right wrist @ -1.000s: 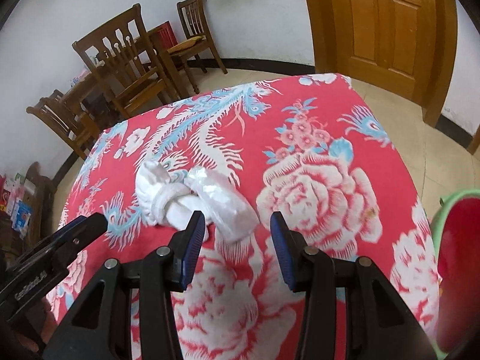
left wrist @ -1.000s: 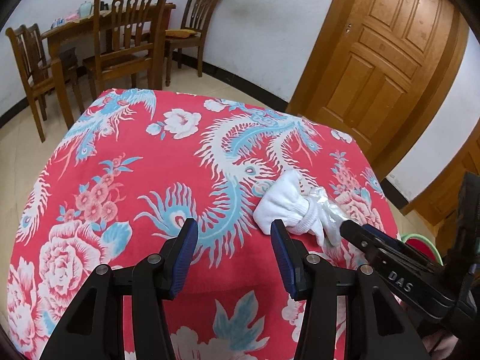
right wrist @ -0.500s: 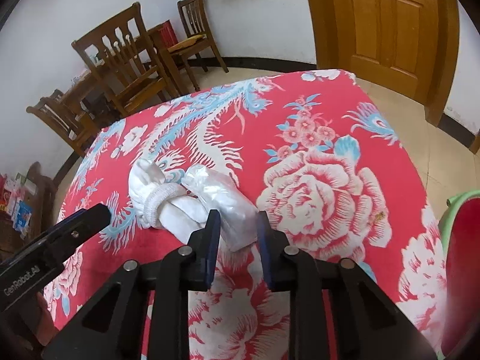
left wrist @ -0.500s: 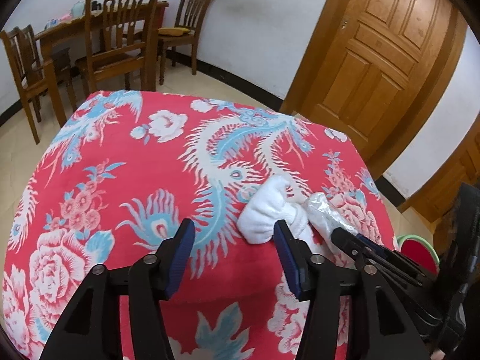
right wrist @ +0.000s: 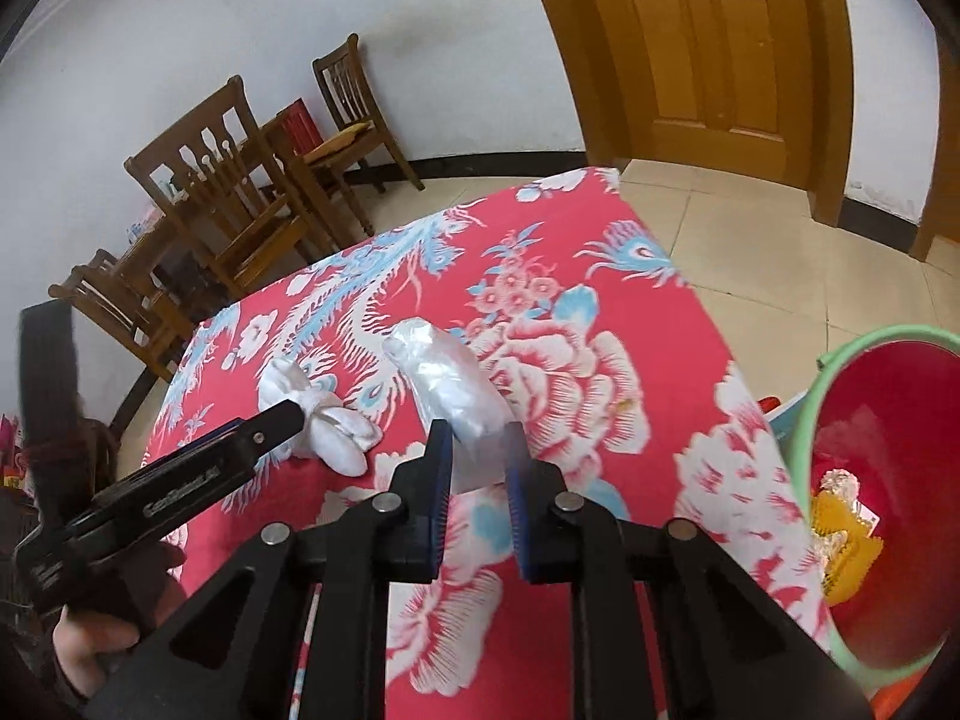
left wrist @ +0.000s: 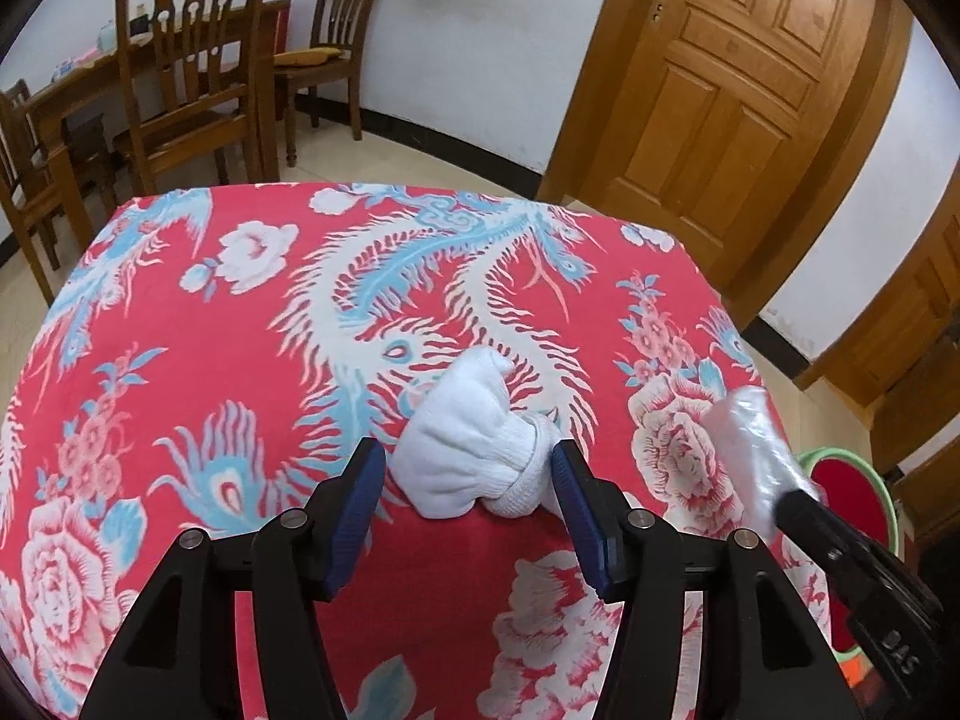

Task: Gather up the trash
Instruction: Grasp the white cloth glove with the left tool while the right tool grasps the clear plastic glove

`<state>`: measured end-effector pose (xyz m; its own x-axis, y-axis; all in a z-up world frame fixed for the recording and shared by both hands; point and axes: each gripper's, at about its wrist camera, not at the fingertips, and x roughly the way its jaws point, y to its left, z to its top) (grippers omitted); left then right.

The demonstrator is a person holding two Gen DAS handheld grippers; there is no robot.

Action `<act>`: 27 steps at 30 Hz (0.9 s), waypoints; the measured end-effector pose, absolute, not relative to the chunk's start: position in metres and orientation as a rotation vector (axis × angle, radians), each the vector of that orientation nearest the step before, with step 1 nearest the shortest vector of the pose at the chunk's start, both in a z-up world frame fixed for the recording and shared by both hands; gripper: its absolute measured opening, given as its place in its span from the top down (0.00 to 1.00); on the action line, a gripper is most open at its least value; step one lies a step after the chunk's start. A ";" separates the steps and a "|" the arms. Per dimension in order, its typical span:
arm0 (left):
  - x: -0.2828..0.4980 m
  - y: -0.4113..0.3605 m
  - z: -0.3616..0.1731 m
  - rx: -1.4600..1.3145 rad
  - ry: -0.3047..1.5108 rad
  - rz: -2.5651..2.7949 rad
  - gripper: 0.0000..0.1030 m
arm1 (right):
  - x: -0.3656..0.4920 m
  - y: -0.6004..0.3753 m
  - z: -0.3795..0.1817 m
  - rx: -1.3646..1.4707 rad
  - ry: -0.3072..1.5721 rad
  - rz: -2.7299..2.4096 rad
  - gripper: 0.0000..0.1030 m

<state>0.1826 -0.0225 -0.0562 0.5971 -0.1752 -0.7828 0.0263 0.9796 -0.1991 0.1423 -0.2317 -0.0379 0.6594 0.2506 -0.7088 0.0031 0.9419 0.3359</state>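
— While the red tablecloth (left wrist: 252,408) with its blue and white phoenix and peony print is looked over, how many pieces of trash are counted on it?

— Two are counted. One knotted white cloth glove (left wrist: 474,444) is seen lying on the cloth, and one crumpled clear plastic bag (right wrist: 456,396) is seen just right of it.

— How are the two tools found?

— The left gripper (left wrist: 468,516) is spread apart, its two blue pads set either side of the glove; a gap is seen at the left pad, while contact at the right pad cannot be told. The right gripper (right wrist: 477,480) is being closed, and the near end of the plastic bag is pinched between its pads. In the left wrist view the bag (left wrist: 750,450) is seen at the tip of that tool.

— Where is the bin?

— One green-rimmed red plastic basket (right wrist: 840,372) is seen beside the table's right edge, with yellow and silvery wrappers (right wrist: 840,528) lying inside.

— What else is counted?

— Three wooden chairs (left wrist: 192,78) at one wooden table, and one panelled wooden door (right wrist: 708,48).
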 end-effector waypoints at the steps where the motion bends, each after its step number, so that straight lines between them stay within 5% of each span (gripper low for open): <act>1: 0.183 -0.024 -0.057 -0.173 0.926 -0.120 0.43 | 0.141 -0.233 -0.038 0.324 0.841 0.142 0.82; 16: 0.194 -0.033 -0.069 -0.136 0.934 -0.099 0.43 | 0.131 -0.246 -0.040 0.358 0.837 0.143 0.83; 27: 0.194 -0.031 -0.068 -0.144 0.918 -0.106 0.72 | 0.127 -0.253 -0.042 0.371 0.841 0.128 0.83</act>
<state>0.1940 -0.0306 -0.0677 0.6034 -0.1523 -0.7827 0.0298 0.9852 -0.1688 0.1268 -0.2526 -0.0423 0.6631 0.2556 -0.7035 0.0347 0.9284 0.3700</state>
